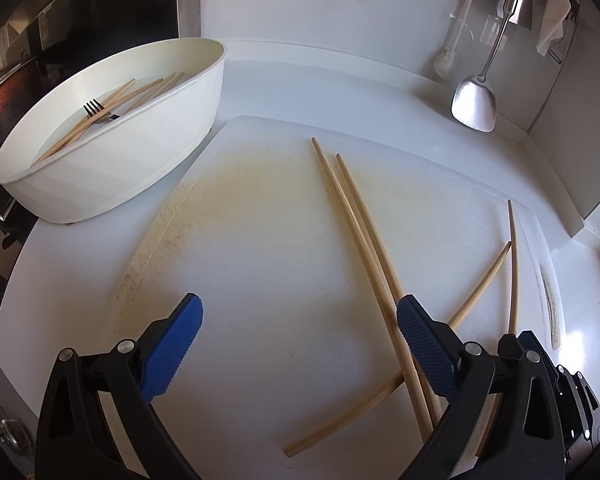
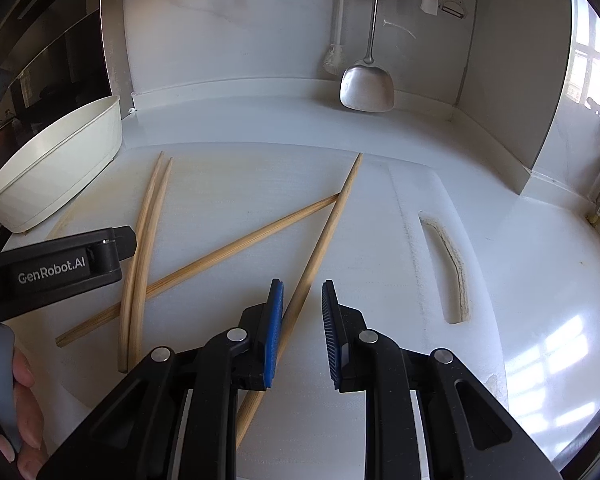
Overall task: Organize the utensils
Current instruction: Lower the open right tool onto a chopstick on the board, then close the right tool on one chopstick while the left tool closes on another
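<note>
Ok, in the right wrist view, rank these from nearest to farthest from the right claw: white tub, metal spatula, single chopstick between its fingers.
1. Single chopstick, running forward from between the open right claw fingers.
2. White tub, far left on the counter.
3. Metal spatula, hanging at the back wall.

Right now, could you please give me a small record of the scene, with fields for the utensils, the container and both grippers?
loose utensils: four chopsticks on the cutting board
container: white tub beside the board, left
in container: several chopsticks, one fork
left hand-held gripper: open, empty
right hand-held gripper: open, above one chopstick
background: metal spatula hanging on the wall
</note>
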The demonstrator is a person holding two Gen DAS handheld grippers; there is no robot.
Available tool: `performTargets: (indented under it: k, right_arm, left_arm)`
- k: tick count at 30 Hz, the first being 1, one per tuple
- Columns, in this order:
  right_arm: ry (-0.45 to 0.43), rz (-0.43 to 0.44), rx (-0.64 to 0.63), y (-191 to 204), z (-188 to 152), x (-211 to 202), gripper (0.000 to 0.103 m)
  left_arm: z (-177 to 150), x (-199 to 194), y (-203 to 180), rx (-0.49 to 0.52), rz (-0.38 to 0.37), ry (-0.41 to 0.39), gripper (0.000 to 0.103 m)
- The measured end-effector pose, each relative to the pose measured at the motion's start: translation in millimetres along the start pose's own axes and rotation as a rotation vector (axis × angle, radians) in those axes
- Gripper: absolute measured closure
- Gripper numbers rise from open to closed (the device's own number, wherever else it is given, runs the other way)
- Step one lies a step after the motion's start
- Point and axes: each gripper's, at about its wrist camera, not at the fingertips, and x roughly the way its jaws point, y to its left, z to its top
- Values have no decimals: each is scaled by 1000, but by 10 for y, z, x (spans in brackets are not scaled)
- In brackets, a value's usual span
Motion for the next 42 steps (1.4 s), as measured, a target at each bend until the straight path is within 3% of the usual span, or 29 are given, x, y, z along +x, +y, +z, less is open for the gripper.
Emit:
performTargets:
  k: [7, 20, 31, 33, 36, 42]
  right_arm:
    - [-5, -14, -1, -13, -4, 1, 84]
    - [-9, -15, 4, -4, -5, 11, 83]
    - [-7, -33, 26, -38, 77, 101, 83]
    - [-3, -37, 25, -24, 89, 104, 83]
    - [-5, -42, 17, -2, 82, 95, 84]
    - [-11, -39, -1, 32, 72, 92, 91]
  left_arm:
    - [-31, 14, -26, -24, 10, 11, 7]
    - [-49, 63, -42, 11, 95, 10, 6]
    - [36, 146, -81, 28, 92, -37, 6]
    - [28, 134, -87, 36, 87, -49, 11]
    - [24, 96, -111, 53, 76, -61, 26]
    - [21, 36, -178, 96, 40, -67, 73]
